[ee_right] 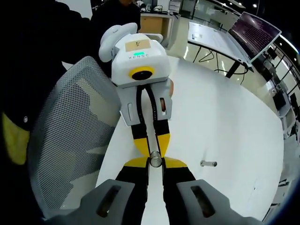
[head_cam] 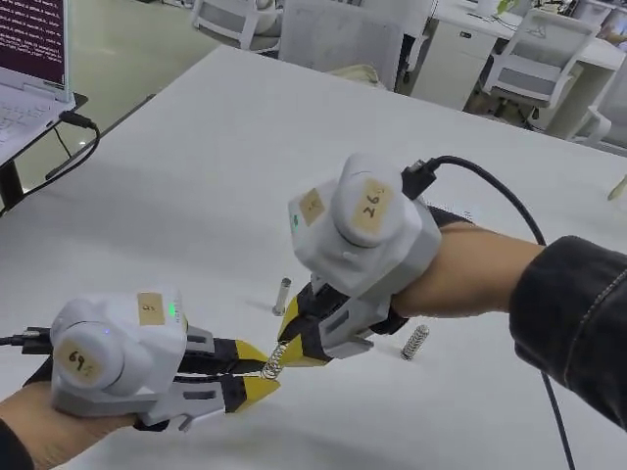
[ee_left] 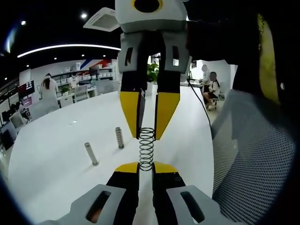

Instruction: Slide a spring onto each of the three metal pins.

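A small metal spring (head_cam: 272, 360) hangs in the air between my two grippers, which meet tip to tip. My left gripper (head_cam: 260, 370) is shut on one end of the spring (ee_left: 146, 149). My right gripper (head_cam: 285, 341) is shut on the other end, and it comes down from the top of the left gripper view (ee_left: 146, 132). In the right gripper view the spring (ee_right: 155, 161) sits between my own jaws (ee_right: 155, 163), facing the left gripper (ee_right: 152, 146). A bare metal pin (head_cam: 282, 296) (ee_left: 91, 153) (ee_right: 208, 163) stands on the white table (head_cam: 196, 176). Another spring (head_cam: 415, 342) (ee_left: 120, 138) stands upright nearby, seemingly around a pin.
A laptop (head_cam: 29, 59) with a black cable (head_cam: 83, 137) sits off the table's left edge. Office chairs (head_cam: 338, 34) and desks stand behind the far edge. The right gripper's cable (head_cam: 490, 186) arcs over my sleeve. A grey mesh chair (ee_left: 253, 154) is close beside me.
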### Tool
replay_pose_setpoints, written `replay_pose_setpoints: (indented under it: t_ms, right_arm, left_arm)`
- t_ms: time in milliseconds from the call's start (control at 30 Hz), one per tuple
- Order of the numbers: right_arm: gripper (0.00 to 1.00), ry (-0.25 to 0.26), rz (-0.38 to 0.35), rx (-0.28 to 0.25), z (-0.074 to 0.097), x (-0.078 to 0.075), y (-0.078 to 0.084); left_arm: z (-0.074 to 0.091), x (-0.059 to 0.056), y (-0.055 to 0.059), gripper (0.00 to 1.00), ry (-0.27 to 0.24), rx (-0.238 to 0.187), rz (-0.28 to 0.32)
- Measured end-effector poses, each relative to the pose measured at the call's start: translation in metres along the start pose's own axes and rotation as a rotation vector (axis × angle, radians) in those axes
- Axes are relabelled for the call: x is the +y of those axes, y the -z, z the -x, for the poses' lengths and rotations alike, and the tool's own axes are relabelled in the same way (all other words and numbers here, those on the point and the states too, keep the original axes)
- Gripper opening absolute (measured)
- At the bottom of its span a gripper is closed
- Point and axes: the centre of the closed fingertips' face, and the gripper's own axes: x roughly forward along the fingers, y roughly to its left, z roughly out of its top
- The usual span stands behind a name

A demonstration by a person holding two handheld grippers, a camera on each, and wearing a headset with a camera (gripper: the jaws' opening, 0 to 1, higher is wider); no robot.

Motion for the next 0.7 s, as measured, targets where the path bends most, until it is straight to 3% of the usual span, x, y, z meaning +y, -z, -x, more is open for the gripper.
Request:
replay_pose_setpoints:
  t_ms: [700]
  right_arm:
    - [0.07, -0.001, 0.007, 0.063, 0.0012, -0.0012, 0.0037]
  left_arm:
    - [-0.0025, -0.0001, -0.0011, 0.03, -0.001, -0.012, -0.002]
